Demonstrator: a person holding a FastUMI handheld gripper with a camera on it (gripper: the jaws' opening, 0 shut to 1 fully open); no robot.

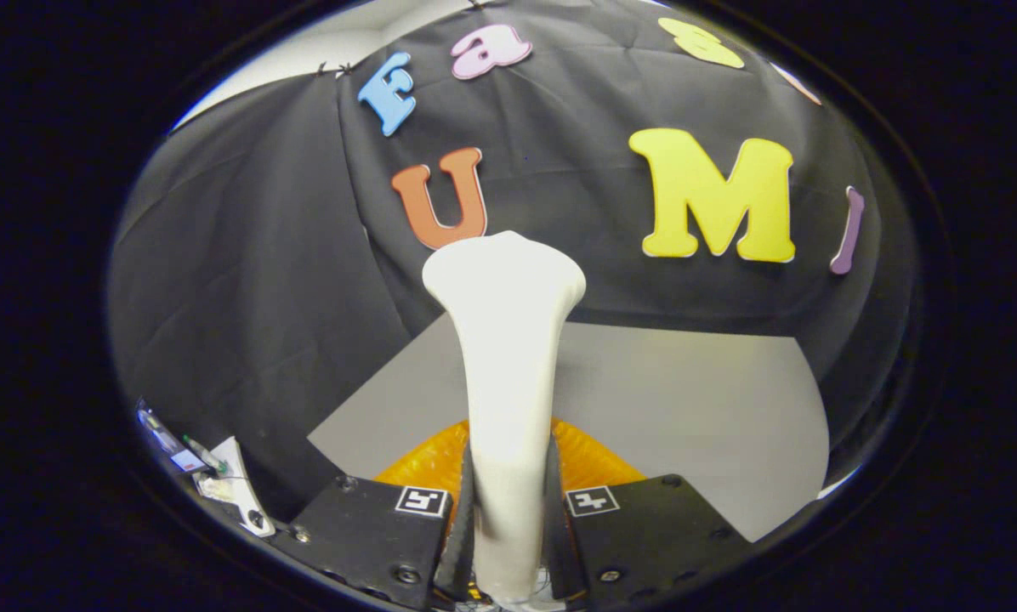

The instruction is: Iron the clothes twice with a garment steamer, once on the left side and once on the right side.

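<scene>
The gripper [508, 510] is clamped onto the white garment steamer [506, 357], both fingers squeezing its handle. The steamer sticks straight out ahead, its flared head up against the black cloth wall. Some orange clothing [589, 459] sits on the grey worktop [695, 399] right under it.

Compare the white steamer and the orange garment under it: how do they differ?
The steamer is smooth, white and long, flaring at its far end; the orange garment looks ribbed or wrinkled. The steamer is clamped between the fingers of the gripper, both pressing on its handle; the garment lies low beyond them on the grey table, mostly hidden. Both sit centred ahead of the fingers.
</scene>
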